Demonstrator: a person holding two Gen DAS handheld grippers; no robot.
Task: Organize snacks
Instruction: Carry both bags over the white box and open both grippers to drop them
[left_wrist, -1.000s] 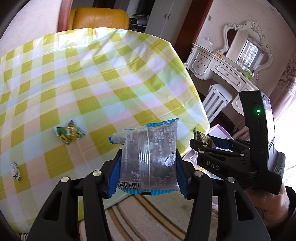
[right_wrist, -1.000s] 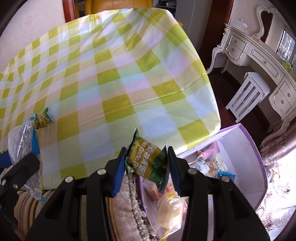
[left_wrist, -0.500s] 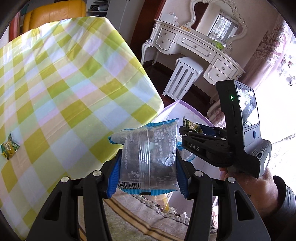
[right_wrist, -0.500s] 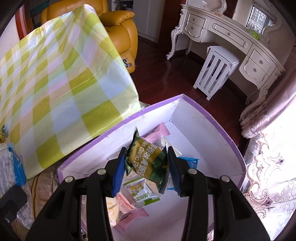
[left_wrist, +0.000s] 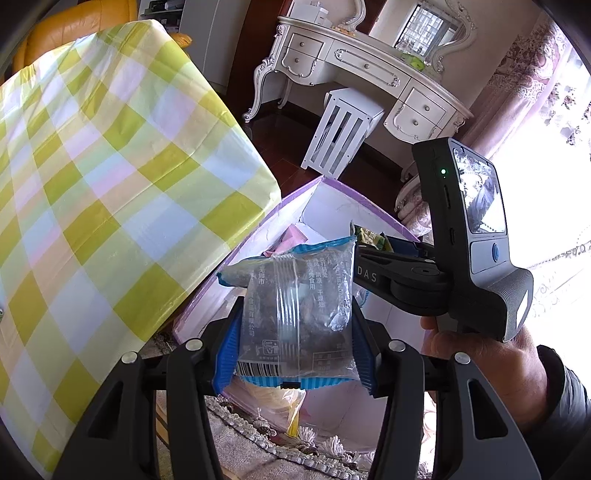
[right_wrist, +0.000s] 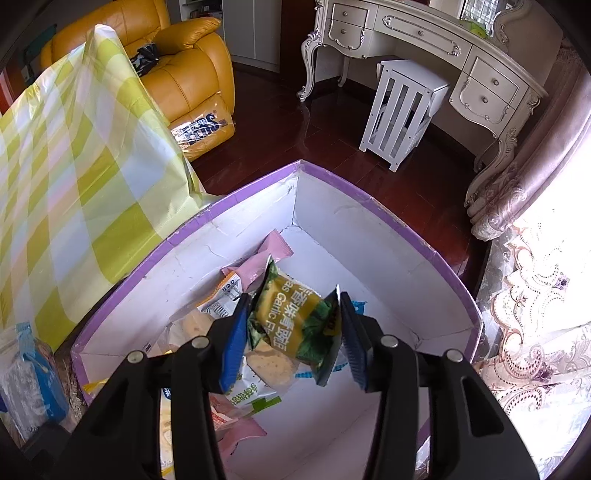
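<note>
Left gripper (left_wrist: 295, 332) pinching clear crinkly blue-edged snack packet (left_wrist: 293, 306) mid-body; right gripper (right_wrist: 291, 332) clamping yellow-green garlic packet (right_wrist: 291, 325) over purple-rimmed white box (right_wrist: 369, 206); both likely light, slippery, crushable.

The box (right_wrist: 388, 225) stood on the floor just right of the table (right_wrist: 74, 177), snack packets (right_wrist: 236, 391) piled in its near left part; a stool (right_wrist: 400, 110) stood behind it.

The tabletop (left_wrist: 110, 192), under a yellow-green checked cloth (right_wrist: 74, 177), fills the view from 9 to 11 o'clock. At its edge, toward 5 o'clock, a purple-rimmed white box (right_wrist: 369, 236) sits lower, on a fringed rug (left_wrist: 258, 439), with about 6 snack packets (right_wrist: 255, 397) inside.
</note>
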